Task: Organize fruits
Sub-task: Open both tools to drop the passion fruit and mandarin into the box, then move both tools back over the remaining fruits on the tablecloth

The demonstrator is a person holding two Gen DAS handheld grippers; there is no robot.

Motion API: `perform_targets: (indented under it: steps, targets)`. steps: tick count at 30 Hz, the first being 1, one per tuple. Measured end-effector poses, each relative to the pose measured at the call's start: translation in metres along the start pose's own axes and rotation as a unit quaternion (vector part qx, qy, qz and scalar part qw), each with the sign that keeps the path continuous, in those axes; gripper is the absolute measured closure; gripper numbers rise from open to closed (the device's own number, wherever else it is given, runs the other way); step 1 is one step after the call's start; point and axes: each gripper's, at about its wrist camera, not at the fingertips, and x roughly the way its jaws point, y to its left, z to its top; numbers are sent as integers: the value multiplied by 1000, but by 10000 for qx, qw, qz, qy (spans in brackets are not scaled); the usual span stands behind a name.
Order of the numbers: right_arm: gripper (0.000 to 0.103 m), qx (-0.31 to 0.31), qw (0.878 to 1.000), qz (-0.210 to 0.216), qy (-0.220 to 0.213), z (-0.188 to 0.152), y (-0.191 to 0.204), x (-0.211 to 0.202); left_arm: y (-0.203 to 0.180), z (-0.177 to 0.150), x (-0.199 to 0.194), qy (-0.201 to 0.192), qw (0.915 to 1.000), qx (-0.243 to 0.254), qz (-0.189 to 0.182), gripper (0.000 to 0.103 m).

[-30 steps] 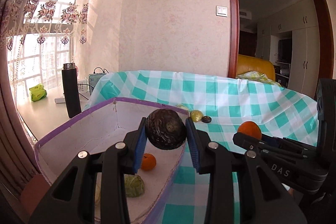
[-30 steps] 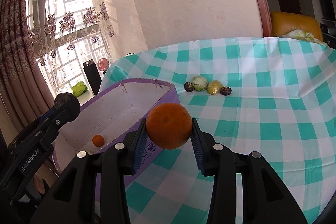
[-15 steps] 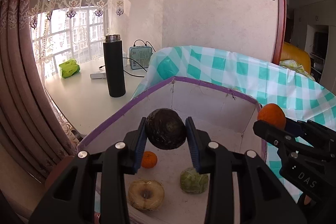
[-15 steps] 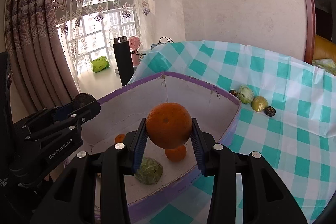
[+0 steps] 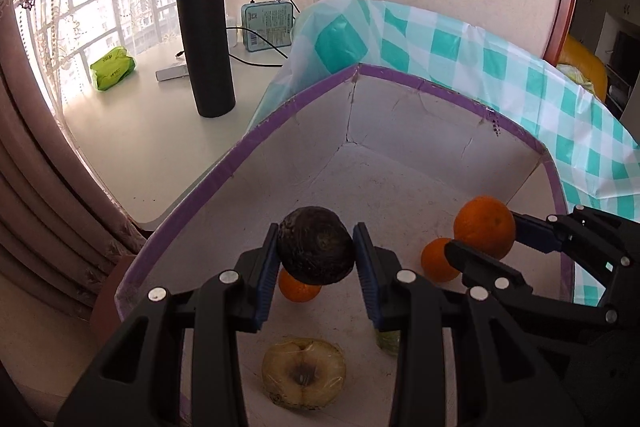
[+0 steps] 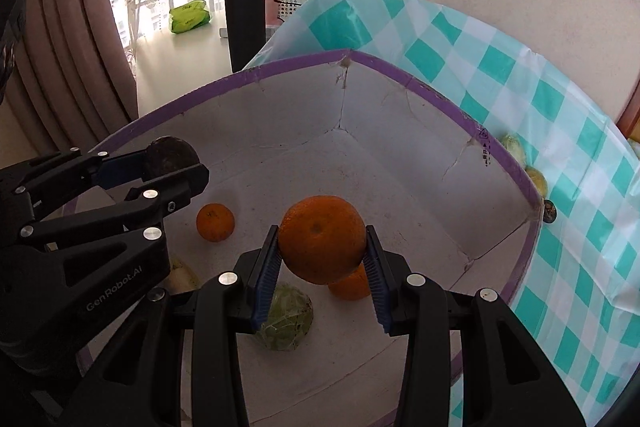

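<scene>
A white cardboard box (image 5: 420, 131) with a purple-taped rim sits on the teal checked tablecloth (image 6: 520, 75). Above its floor, the left gripper (image 5: 316, 259) clamps a dark, rough, rounded avocado (image 5: 316, 251); the right gripper (image 6: 322, 251) clamps a dimpled orange (image 6: 322, 239). Inside lie 2 small oranges (image 6: 215, 222), a halved pale fruit (image 5: 304, 377) and a wrinkled green one (image 6: 286, 319).

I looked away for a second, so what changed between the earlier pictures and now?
Both grippers swung from over the checked tablecloth to above the purple-rimmed box and dipped toward its floor. Unchanged: left gripper stays shut on the dark fruit, right gripper on the large orange; nothing released.
</scene>
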Motion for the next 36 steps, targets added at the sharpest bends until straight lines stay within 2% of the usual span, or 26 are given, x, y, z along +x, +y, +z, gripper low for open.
perform_targets:
  steps: [2, 4, 6, 10, 11, 12, 13, 14, 17, 21, 24, 26, 27, 28, 30, 31, 33, 35, 36]
  targets:
    - [62, -78, 9993, -104, 346, 0, 2, 16, 4, 3, 8, 278, 9993, 30, 240, 66]
    - [63, -144, 9975, -157, 676, -3, 4, 30, 10, 4, 18, 641, 9979, -9, 117, 66]
    - [63, -235, 9954, -193, 905, -6, 5, 40, 13, 4, 28, 935, 9953, 101, 250, 66]
    - [62, -191, 9947, -76, 1009, -7, 2, 43, 15, -7, 42, 1231, 9914, 300, 327, 65]
    - [62, -187, 9944, -54, 1037, -6, 3, 43, 17, -10, 47, 1284, 9907, 287, 341, 61]
    - [61, -167, 9945, -15, 1033, -6, 3, 43, 19, -12, 51, 1342, 9902, 238, 303, 62]
    - [61, -168, 9946, -10, 1022, -6, 3, 42, 23, -12, 48, 1288, 9914, 131, 195, 61]
    - [60, -184, 9948, -33, 1001, -6, 4, 42, 26, -12, 46, 1221, 9924, 74, 123, 56]
    - [53, -185, 9952, -30, 965, -6, 3, 40, 25, -13, 46, 1217, 9924, 96, 171, 56]
    - [49, -189, 9956, -42, 915, -7, 3, 37, 25, -12, 45, 1196, 9927, 40, 144, 55]
    - [46, -106, 9971, 24, 758, -7, 0, 33, 24, -13, 45, 1200, 9927, 47, 137, 55]
    - [28, -40, 9982, 19, 594, -6, 0, 27, 24, -13, 44, 1211, 9926, 56, 112, 52]
    - [24, -72, 9987, -33, 496, -7, 1, 22, 23, -12, 44, 1194, 9927, 72, 124, 51]
    - [19, -166, 9991, -89, 372, -9, 4, 17, 22, -12, 42, 1141, 9933, 88, 141, 47]
    - [19, -326, 9991, -266, 43, -16, 10, 4, 16, -13, 33, 943, 9953, 137, 162, 36]
    - [19, -347, 9986, -345, -177, -20, 10, -5, 12, -14, 26, 796, 9965, 176, 196, 27]
    - [19, -266, 9973, -479, -493, -27, 4, -19, 2, -13, 10, 438, 9977, 258, 456, 15]
    - [18, -83, 9961, -317, -823, -32, -10, -36, -5, -10, -7, 99, 9976, 292, 617, 2]
    - [18, 1, 9945, -215, -1029, -34, -17, -45, -8, -7, -14, -22, 9975, 257, 658, 2]
